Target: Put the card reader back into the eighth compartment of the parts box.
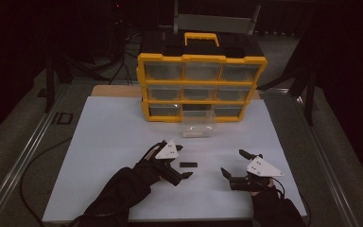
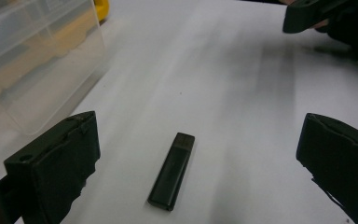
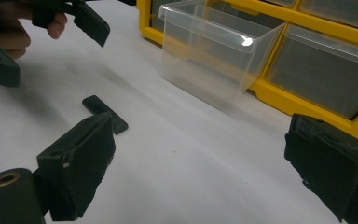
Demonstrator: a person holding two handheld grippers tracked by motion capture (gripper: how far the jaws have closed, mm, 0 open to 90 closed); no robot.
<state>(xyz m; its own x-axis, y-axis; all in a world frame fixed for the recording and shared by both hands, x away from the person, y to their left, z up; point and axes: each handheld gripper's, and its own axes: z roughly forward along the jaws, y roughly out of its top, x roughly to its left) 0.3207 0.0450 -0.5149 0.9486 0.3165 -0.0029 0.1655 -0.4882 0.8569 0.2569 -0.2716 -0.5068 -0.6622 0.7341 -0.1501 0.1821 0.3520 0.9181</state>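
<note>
— Where is the black stick?

— The small black stick [image 1: 188,165] lies flat on the white sheet [image 1: 123,142], between the two grippers and nearer the left one. In the left gripper view it [image 2: 172,170] sits on the sheet between the spread jaws, touching neither.

— So the left gripper holds nothing?

— Nothing. The left gripper [image 1: 182,161] has its jaws wide apart, one on each side of the stick. The right gripper [image 1: 233,162] is also spread and empty, a little apart from the stick.

— And behind?

— A clear plastic drawer [image 1: 198,124] stands pulled out on the sheet, just before the yellow organiser cabinet [image 1: 201,86].
</note>
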